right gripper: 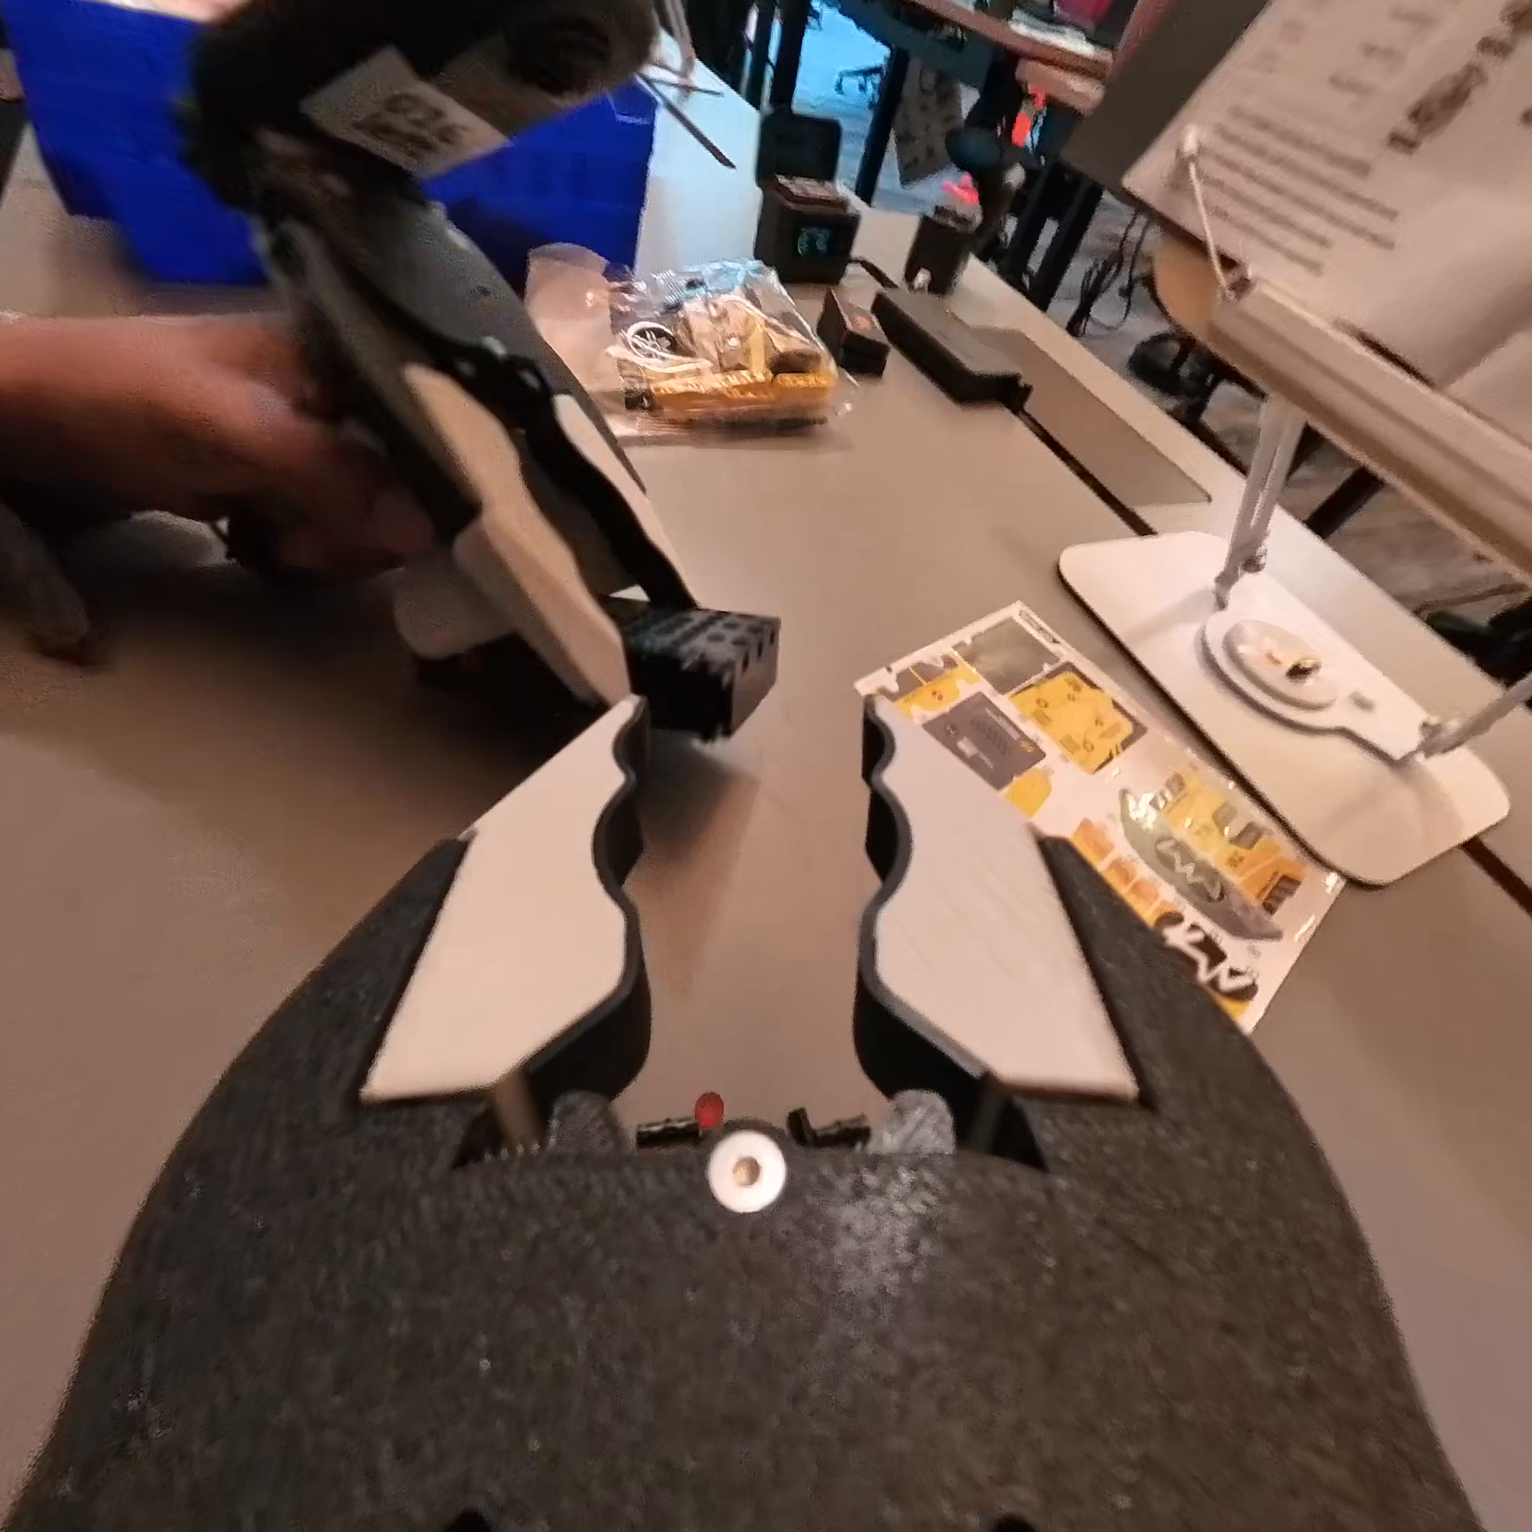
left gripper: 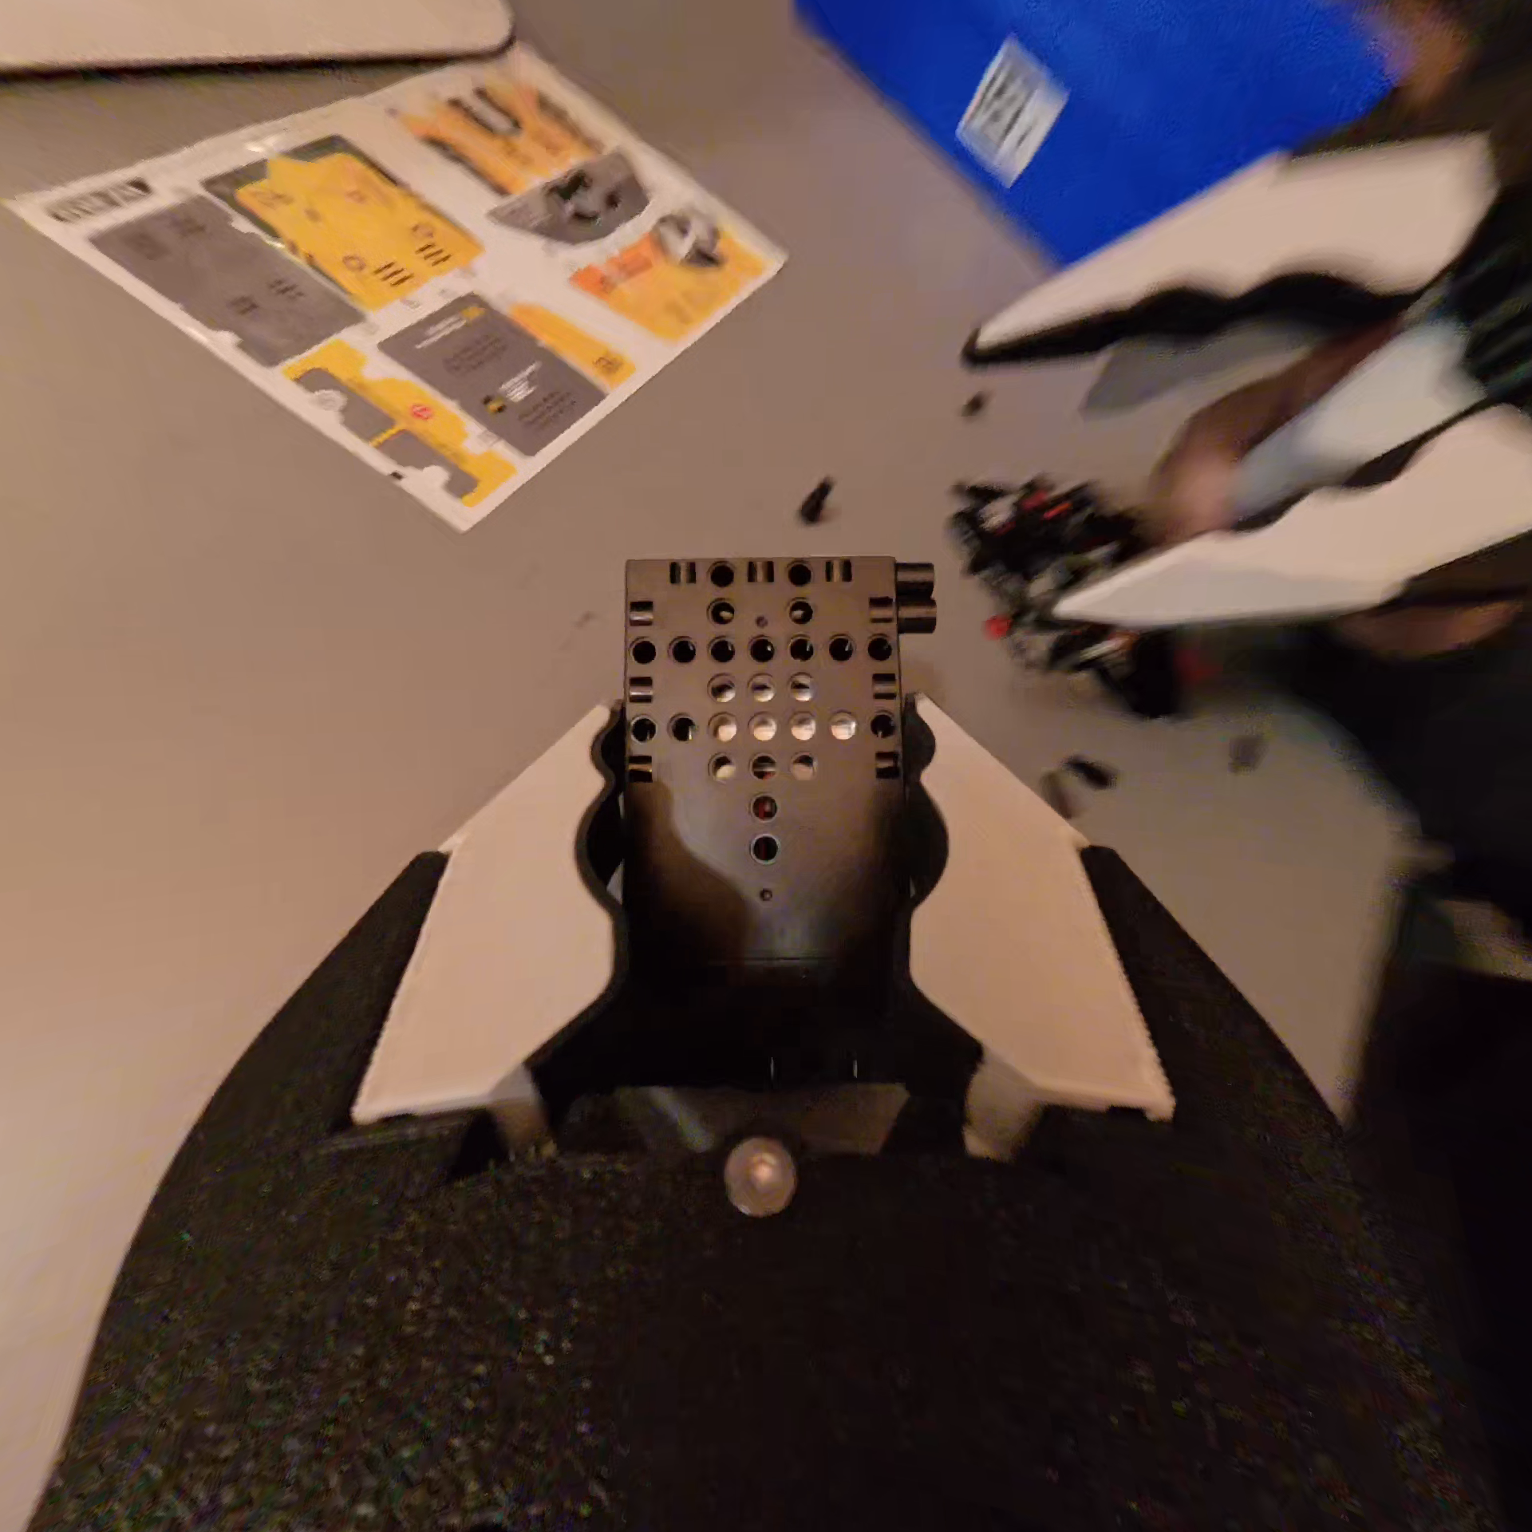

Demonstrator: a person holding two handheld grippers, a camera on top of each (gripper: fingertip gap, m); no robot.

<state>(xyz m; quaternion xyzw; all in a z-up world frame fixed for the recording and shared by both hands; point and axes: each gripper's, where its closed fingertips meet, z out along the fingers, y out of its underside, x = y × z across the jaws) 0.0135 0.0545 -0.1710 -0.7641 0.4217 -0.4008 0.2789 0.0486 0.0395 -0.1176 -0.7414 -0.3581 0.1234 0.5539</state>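
Note:
My left gripper [left gripper: 763, 709] is shut on a black perforated block [left gripper: 761, 663] with two round studs on its right side, and holds it over the grey table [left gripper: 207, 663]. My right gripper [right gripper: 754, 713] is open and empty, above the bare table. In the left wrist view the right gripper [left gripper: 1020, 481] shows blurred at the right, over a pile of small black and red parts [left gripper: 1036, 539]. In the right wrist view the left gripper [right gripper: 642, 647] with the block [right gripper: 713, 671] is just ahead and left of my right fingertips.
A yellow and grey sticker sheet [left gripper: 398, 282] lies flat on the table, also seen at the right [right gripper: 1102, 796]. A blue bin [left gripper: 1119, 108] stands behind. A white stand base [right gripper: 1285, 705], a bag of yellow parts [right gripper: 721, 348] and black devices [right gripper: 804, 224] sit farther off. A loose black pin [left gripper: 816, 500] lies near the block.

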